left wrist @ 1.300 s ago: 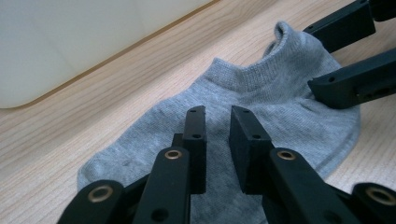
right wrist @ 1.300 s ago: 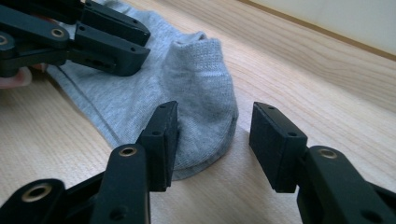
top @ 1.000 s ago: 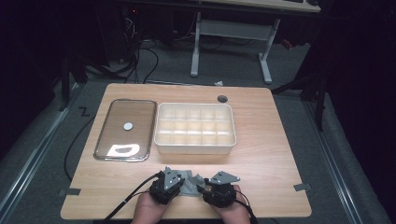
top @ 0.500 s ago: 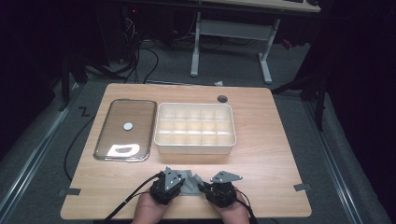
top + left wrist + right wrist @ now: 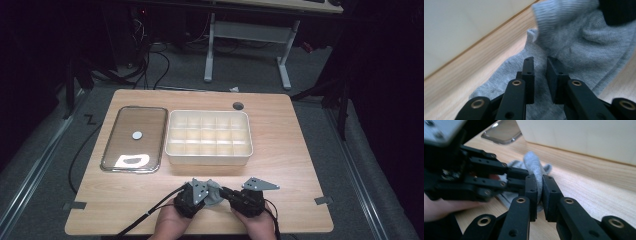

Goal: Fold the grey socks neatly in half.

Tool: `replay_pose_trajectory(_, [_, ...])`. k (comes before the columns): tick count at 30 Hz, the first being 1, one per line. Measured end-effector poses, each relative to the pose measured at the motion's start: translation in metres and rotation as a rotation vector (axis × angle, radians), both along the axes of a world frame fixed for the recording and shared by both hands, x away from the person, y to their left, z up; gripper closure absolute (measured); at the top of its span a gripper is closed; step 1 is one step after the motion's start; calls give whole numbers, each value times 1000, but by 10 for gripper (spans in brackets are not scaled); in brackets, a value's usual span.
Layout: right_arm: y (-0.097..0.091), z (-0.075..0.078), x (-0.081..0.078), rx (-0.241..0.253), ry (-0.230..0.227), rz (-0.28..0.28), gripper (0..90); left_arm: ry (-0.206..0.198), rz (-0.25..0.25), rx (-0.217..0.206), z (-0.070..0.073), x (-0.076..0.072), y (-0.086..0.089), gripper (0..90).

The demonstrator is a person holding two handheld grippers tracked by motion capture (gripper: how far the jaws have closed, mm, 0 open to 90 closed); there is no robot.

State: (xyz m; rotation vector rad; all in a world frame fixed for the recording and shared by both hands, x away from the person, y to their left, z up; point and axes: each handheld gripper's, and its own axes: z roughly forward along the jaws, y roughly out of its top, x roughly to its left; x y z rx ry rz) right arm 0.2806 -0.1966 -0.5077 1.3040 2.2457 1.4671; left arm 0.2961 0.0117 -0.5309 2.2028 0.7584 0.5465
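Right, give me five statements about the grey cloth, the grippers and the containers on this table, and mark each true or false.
1. The right gripper is clamped on a fold of the grey cloth. True; its jaws have just been closing.
2. The grey cloth lies inside the divided bin. False: it lies on the table, in front of the bin.
3. The glass lid lies left of the divided bin in the high view. True.
4. The divided bin's compartments hold folded cloths. False: they look empty.
5. The left gripper stands over the grey cloth. True.
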Motion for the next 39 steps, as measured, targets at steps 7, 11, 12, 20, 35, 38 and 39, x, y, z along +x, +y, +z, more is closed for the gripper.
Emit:
replay_pose_trajectory(7, [-4, 3, -3, 47, 1, 7, 843, -21, -5, 17, 0, -1, -13, 752])
replay_pose_trajectory(11, [-9, -1, -1, 51, 14, -8, 842, 16, 14, 9, 5, 5, -8, 634])
replay_pose_trajectory(12, [-10, -2, 0, 43, 11, -13, 842, 14, 20, 1, 7, 5, -4, 610])
replay_pose_trajectory(20, [-11, -4, 0, 30, 8, -20, 840, 96, 119, -144, 14, 12, 51, 489])
replay_pose_trajectory(35, [-16, -4, 0, 8, -2, -46, 840, 229, 88, -214, 1, 12, 72, 743])
replay_pose_trajectory(38, [-18, -4, 0, 9, 0, -58, 840, 239, 79, -235, 1, 10, 72, 786])
replay_pose_trajectory(39, [-19, -4, 0, 6, -4, -60, 840, 238, 78, -235, 1, 10, 71, 793])
